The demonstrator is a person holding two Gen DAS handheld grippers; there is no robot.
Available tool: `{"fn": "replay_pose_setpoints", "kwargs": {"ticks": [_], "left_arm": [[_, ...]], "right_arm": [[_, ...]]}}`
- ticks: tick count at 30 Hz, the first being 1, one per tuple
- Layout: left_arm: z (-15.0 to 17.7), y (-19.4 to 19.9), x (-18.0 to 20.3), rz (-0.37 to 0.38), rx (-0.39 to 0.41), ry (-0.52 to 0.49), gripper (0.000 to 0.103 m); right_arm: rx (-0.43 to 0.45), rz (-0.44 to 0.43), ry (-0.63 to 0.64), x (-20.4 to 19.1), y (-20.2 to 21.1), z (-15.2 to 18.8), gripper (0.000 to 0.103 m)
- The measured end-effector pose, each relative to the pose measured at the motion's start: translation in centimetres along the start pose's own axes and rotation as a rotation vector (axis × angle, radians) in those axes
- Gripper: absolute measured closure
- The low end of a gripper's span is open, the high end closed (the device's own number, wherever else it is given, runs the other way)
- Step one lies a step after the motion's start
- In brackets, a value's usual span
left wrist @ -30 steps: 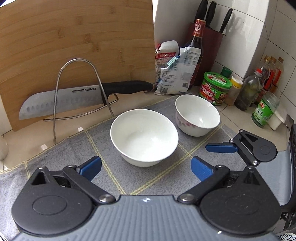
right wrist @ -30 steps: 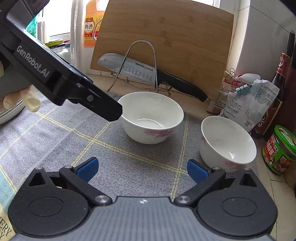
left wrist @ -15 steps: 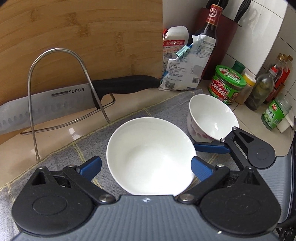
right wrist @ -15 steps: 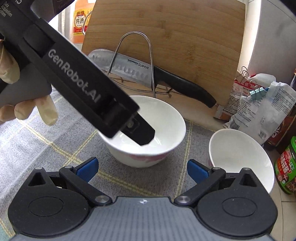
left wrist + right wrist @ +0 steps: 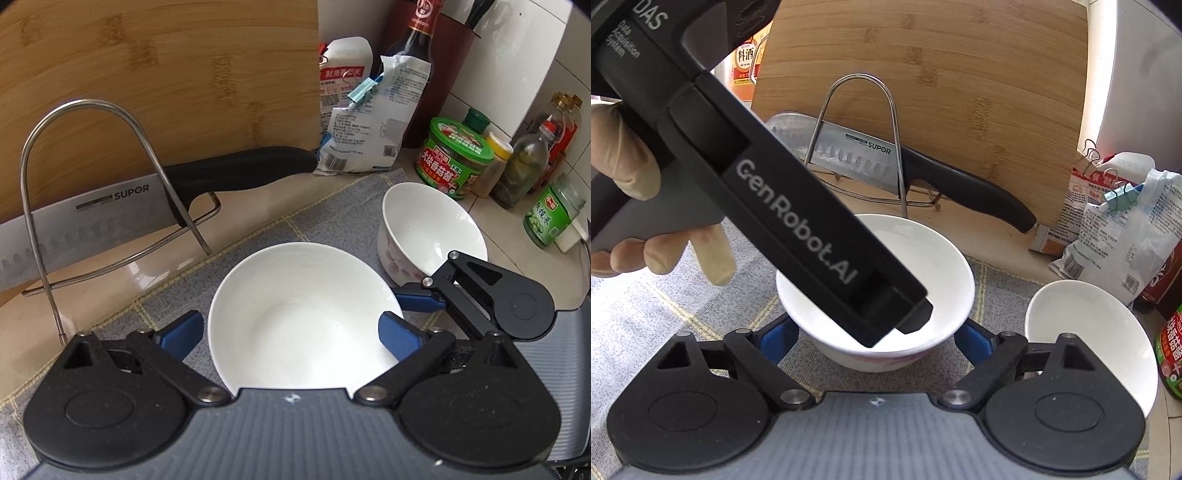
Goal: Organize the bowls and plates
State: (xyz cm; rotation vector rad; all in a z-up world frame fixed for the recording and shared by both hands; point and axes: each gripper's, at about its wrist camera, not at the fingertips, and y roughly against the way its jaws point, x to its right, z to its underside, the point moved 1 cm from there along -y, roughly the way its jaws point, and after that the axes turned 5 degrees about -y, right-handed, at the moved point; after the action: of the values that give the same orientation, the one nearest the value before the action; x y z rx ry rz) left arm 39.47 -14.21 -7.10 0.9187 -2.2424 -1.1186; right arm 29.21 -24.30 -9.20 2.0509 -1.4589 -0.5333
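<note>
Step in hand, as judged: approach to grasp the nearer glossy white ceramic bowl [image 5: 299,317], which sits upright on the grey checked cloth [image 5: 325,218] covering the bench. The left hand-held gripper [image 5: 291,328] is spread wide, its blue pads flanking the bowl on both sides; contact cannot be confirmed, and it holds nothing. The right hand-held gripper [image 5: 875,336] is likewise wide open and empty, straddling the same bowl from the front. A second white bowl with pink floral print [image 5: 432,236] stands just beside, apart. The next move calls for one hand-held gripper to close evenly on the smooth rim or wall, then lift level for nesting.
</note>
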Motion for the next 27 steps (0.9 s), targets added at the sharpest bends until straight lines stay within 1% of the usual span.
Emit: {"fn": "replay_pose_setpoints", "kwargs": {"ticks": [3,6,16,27], "left_arm": [[-0.14,-0.10,0.05,0.009,-0.005,-0.011,0.005],[-0.33,-0.28,0.10,0.021,-0.014,-0.024,0.012],[-0.44,-0.49,0.04,0.024,-0.024,-0.028,0.012],[-0.34,-0.15,-0.20,0.028,-0.019,-0.010,0.012]], "right_arm": [[0.003,-0.001,-0.002,-0.07,0.06,0.00,0.010],[0.005,-0.003,-0.003,-0.08,0.06,0.00,0.010],[0.009,-0.001,-0.009,0.05,-0.22,-0.12,0.010],[0.002,-0.004,-0.005,0.02,-0.34,-0.32,0.010]]}}
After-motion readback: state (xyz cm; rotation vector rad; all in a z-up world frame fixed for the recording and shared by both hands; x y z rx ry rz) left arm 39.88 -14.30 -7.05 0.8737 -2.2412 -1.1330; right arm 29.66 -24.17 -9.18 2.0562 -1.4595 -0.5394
